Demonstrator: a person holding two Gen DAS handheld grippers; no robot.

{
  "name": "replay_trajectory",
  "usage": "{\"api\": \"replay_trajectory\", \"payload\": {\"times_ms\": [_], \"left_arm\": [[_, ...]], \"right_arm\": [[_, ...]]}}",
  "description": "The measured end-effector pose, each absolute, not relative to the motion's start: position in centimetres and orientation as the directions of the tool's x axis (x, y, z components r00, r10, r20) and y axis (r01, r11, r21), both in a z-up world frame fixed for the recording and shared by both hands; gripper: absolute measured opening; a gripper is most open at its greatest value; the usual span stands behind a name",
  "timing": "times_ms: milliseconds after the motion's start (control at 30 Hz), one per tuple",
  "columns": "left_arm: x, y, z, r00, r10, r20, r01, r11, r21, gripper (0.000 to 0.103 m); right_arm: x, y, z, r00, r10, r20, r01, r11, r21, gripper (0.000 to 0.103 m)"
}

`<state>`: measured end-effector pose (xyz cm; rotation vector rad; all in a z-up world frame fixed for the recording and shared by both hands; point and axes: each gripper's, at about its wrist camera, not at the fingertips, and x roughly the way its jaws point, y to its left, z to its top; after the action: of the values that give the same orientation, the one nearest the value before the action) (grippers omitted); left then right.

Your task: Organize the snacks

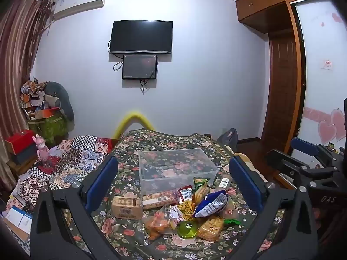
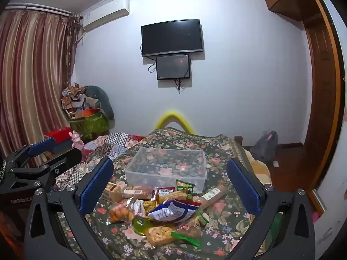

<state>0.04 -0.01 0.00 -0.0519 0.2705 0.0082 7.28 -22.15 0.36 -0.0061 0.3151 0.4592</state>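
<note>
A pile of snacks lies on the floral bedspread: a blue-and-white bag, a tan cracker box, a long biscuit pack, a bag of orange puffs and a green round tin. Behind the pile stands a clear plastic box, with nothing inside. My left gripper hangs open above the pile, holding nothing. My right gripper is open too, over the same bag and box. Each gripper shows beside the other: the right gripper, the left gripper.
A patchwork quilt covers the bed to the left, with a pink toy rabbit and red boxes beyond. A wooden wardrobe and floor lie right. Two screens hang on the far wall.
</note>
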Motion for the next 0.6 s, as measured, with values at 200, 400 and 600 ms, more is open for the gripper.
{"api": "replay_trajectory", "payload": {"times_ms": [200, 400, 600], "left_arm": [[0.5, 0.5, -0.1, 0.959, -0.012, -0.282, -0.010, 0.997, -0.079, 0.103], [1.2, 1.1, 0.9, 0.957, -0.019, -0.290, 0.000, 0.998, -0.067, 0.103], [0.6, 0.2, -0.5, 0.960, -0.010, -0.278, -0.003, 0.999, -0.048, 0.103]], "right_arm": [[7.5, -22.4, 0.4, 0.849, 0.438, -0.294, -0.435, 0.897, 0.079, 0.103], [7.3, -22.3, 0.6, 0.849, 0.442, -0.290, -0.438, 0.895, 0.083, 0.103], [7.4, -22.4, 0.8, 0.851, 0.446, -0.278, -0.443, 0.893, 0.077, 0.103]]}}
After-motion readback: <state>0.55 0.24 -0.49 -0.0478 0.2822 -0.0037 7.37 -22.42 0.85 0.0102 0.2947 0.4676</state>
